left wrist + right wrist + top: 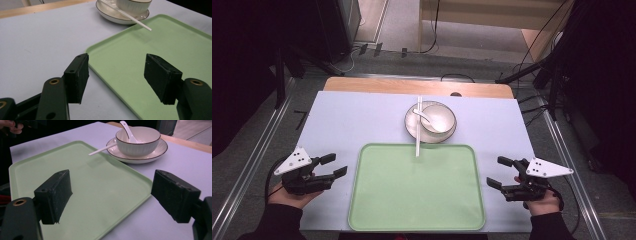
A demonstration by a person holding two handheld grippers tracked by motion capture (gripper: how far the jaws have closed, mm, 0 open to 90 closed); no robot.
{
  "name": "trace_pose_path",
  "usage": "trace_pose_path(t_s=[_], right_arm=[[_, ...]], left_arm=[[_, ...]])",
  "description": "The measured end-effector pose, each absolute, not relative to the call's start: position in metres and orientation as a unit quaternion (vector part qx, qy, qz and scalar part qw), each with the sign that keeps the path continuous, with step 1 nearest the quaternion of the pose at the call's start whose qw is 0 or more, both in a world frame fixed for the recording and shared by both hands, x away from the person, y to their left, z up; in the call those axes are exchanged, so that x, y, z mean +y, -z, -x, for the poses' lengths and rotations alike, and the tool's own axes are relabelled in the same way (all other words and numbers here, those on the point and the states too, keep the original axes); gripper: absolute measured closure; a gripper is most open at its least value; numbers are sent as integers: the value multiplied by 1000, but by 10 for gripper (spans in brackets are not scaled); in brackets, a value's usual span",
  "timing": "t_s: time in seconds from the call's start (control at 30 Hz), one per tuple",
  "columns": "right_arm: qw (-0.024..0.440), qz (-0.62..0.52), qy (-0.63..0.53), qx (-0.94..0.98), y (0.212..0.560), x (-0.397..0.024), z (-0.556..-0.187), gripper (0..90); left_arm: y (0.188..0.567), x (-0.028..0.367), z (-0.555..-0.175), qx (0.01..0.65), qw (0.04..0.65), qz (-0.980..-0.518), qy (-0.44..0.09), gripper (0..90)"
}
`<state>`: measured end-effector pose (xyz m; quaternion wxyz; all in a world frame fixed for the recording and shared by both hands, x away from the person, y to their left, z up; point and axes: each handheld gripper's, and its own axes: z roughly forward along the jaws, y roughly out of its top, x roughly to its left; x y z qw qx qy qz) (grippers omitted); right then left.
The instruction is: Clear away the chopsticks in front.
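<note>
A light green tray (387, 210) (180, 45) (32, 170) lies bare at the table's near middle. Behind it a white bowl (439, 120) (145, 143) sits on a white plate (412, 127) (112, 16) (160, 153) with a white spoon (423, 115) (126, 128) in the bowl. White chopsticks (418, 127) (132, 18) (100, 150) rest across the plate and reach over the tray's far rim. My left gripper (337, 165) (116, 80) is open just left of the tray. My right gripper (499, 172) (110, 195) is open just right of it. Nothing is between either pair of jaws.
A pale lilac cloth (357, 120) covers the table, with a strip of bare wood (412, 86) along the far edge. Dark stands and cables (532, 70) crowd the floor beyond the table. Metal rails (252, 160) run along both sides.
</note>
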<state>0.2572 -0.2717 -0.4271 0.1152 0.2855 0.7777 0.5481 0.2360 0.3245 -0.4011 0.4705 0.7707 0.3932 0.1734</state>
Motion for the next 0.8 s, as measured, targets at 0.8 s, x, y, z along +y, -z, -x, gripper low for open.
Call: trace_pose_path(t_s=[0.8], right_arm=[[114,-284,-546,780,427,-271,-257,171]], left_arm=[[403,324,-237,403,472,-769,-153,366]])
